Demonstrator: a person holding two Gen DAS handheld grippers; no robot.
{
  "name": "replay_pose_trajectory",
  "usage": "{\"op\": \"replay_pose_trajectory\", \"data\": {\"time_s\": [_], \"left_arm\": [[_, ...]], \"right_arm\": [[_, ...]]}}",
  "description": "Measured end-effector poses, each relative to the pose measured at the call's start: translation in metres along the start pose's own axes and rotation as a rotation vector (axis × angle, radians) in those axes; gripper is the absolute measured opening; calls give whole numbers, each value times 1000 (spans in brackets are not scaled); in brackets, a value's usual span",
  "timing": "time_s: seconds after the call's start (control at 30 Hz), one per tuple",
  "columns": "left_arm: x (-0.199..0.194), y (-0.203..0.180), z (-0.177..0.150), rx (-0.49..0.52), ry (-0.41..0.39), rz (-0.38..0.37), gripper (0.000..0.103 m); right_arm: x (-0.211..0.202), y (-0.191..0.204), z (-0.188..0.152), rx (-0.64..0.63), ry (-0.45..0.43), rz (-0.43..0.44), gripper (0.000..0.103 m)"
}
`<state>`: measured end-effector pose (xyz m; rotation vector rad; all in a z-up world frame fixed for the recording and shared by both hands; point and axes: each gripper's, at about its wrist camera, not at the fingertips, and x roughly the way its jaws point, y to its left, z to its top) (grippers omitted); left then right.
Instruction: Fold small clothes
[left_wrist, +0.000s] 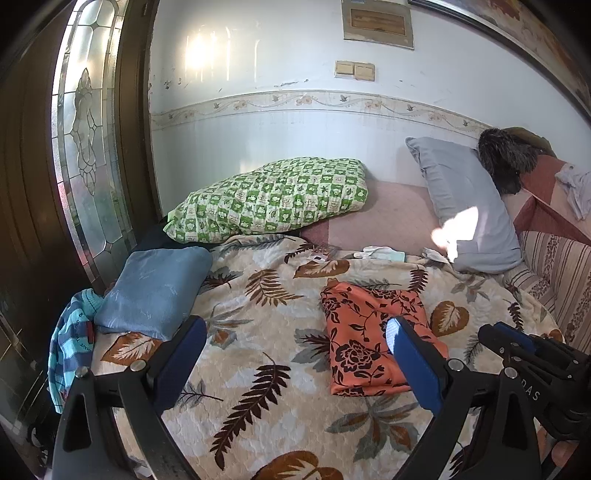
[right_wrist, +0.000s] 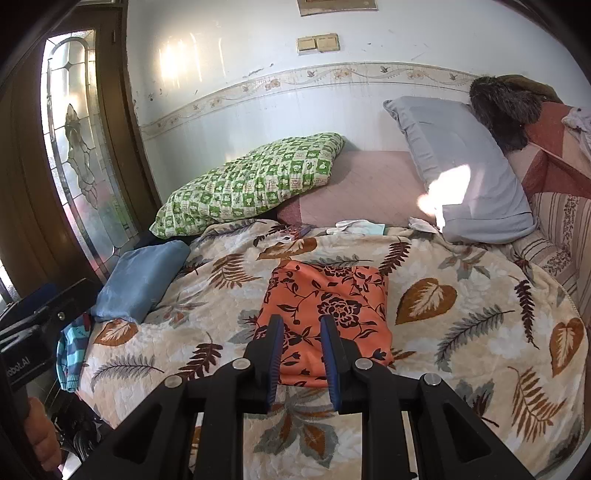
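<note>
A folded orange garment with a dark flower print (left_wrist: 354, 343) (right_wrist: 325, 295) lies flat on the leaf-patterned blanket (left_wrist: 258, 295) (right_wrist: 461, 314). My left gripper (left_wrist: 295, 325) hovers over the blanket with its blue-padded fingers wide apart and nothing between them; its right finger overlaps the garment's near edge in view. My right gripper (right_wrist: 301, 320) hangs just before the garment's near edge, fingers a narrow gap apart and holding nothing. A folded blue cloth (left_wrist: 155, 291) (right_wrist: 140, 280) rests at the bed's left side, with a blue striped garment (left_wrist: 70, 343) (right_wrist: 72, 350) hanging off the edge beside it.
A green checked pillow (left_wrist: 269, 199) and a grey pillow (left_wrist: 465, 206) lie toward the wall. Small white and pale items (right_wrist: 354, 226) sit at the blanket's far edge. A glass-panelled door (left_wrist: 88, 129) stands left. A dark furry thing (right_wrist: 506, 107) tops the striped bedding at right.
</note>
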<state>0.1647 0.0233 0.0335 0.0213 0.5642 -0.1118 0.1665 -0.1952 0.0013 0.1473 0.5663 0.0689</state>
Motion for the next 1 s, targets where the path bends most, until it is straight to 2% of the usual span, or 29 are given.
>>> {"op": "replay_pose_trajectory", "data": {"time_s": [0.33,1.0], "left_arm": [[11,-2,8,5,0,-12,98],[81,-1,6,-4,80,-21,98]], "right_arm": [[14,0,0,12,12,7,24],[68,-20,-1,47,81,7,24]]}}
